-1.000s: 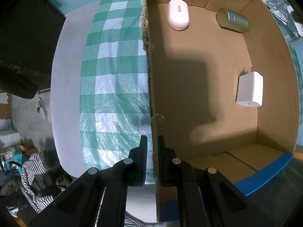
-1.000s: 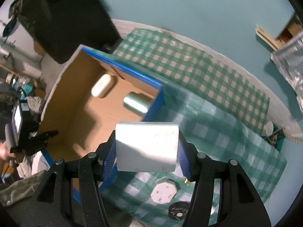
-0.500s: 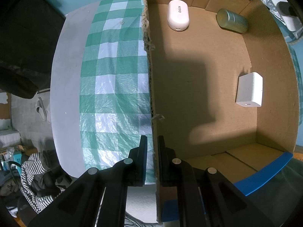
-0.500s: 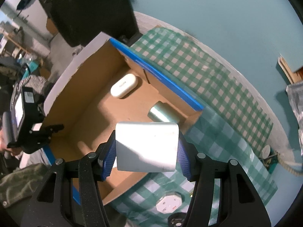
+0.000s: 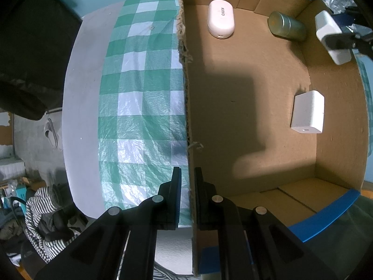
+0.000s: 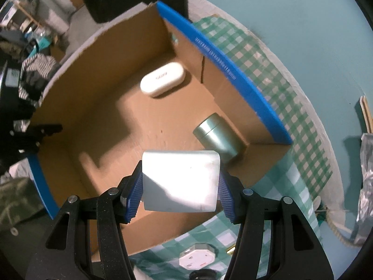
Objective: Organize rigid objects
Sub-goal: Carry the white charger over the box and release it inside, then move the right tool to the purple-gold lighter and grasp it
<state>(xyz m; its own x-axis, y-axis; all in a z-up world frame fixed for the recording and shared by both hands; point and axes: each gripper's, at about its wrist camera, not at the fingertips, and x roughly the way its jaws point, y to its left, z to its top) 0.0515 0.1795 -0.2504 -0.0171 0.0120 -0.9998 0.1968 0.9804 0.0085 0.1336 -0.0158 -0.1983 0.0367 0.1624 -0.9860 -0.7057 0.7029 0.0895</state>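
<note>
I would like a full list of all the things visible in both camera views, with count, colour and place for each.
Open cardboard box: one, brown with blue tape edges, on the tablecloth.
White oval plastic case: one, on the box floor near a corner.
Pale green metal tin: one, lying on its side inside the box.
White square charger block: one, on the box floor.
White rectangular block: one, held above the box.
White octagonal plug adapter: one, on the tablecloth outside the box.
Checked plastic tablecloth: one, green and white, under the box.
Left gripper: black, clamped on the box wall.
Right gripper: black with blue pads, gripping the rectangular block.
</note>
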